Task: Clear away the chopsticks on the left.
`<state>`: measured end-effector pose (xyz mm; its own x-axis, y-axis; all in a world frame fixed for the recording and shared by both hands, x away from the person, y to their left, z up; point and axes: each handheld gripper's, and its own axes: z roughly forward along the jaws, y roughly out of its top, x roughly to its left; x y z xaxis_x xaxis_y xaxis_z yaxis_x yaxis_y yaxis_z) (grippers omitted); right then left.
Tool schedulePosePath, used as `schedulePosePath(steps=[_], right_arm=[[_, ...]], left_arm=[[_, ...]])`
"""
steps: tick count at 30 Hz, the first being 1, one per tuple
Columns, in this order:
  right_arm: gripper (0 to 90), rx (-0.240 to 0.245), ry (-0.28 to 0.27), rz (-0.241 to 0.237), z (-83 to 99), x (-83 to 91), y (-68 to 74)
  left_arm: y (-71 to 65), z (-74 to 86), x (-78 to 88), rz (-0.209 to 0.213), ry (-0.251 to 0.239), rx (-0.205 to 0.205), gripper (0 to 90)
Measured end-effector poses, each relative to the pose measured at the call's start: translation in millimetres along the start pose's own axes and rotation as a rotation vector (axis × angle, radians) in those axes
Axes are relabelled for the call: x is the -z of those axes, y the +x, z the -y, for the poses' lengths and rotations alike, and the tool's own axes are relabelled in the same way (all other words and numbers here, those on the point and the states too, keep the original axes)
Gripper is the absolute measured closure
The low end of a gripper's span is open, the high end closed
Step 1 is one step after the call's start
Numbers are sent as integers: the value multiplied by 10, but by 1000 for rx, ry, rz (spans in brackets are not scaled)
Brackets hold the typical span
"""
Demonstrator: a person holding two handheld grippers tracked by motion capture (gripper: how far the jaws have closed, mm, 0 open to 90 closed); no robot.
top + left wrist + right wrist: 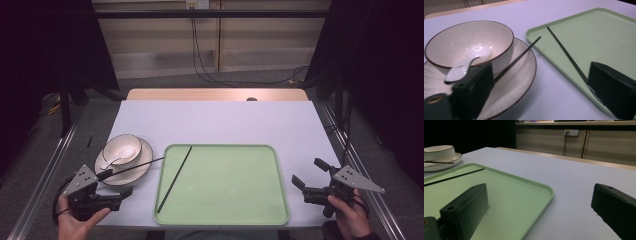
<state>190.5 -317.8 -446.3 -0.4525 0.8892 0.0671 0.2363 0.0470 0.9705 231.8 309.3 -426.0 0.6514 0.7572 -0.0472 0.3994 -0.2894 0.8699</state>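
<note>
one chopstick (174, 178) in tray (250, 219), spoon (114, 161) in bowl (122, 148); both grippers seemingly released.

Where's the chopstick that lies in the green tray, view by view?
High view: chopstick in the tray, a diagonal near the left rim.
Left gripper view, running from the tray's far rim towards the right jaw.
Right gripper view, far left.
Shared landmark: green tray.

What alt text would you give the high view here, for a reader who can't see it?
A person's hands hold the left gripper and the right gripper, both open, at either side of a green tray holding one black chopstick. To its left, a second chopstick rests across a plate carrying a bowl and white spoon.
</note>
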Motion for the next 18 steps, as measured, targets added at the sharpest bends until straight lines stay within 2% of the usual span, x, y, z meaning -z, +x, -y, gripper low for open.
schedulePosePath(steps=[2,3,9,11,12,14,15,18], right_arm=[[5,0,0,-1,-1,0,2],[5,0,-1,0,-1,0,2],[5,2,-1,-4,-1,-2,4],[5,2,-1,-4,-1,-4,5],[5,2,-1,-4,-1,-4,5],[5,6,1,-4,-2,-4,2],[5,8,0,-3,-2,-4,1],[6,5,1,-2,-1,-5,1]], left_arm=[[66,14,50,8,-3,-1,64],[88,24,69,27,-11,0,56],[211,65,153,17,-3,-13,59],[251,73,172,-4,7,-22,80],[269,77,176,2,8,-27,80],[305,80,182,-25,20,-28,87],[325,79,188,-23,26,-29,90],[361,77,227,-52,12,-46,105]])
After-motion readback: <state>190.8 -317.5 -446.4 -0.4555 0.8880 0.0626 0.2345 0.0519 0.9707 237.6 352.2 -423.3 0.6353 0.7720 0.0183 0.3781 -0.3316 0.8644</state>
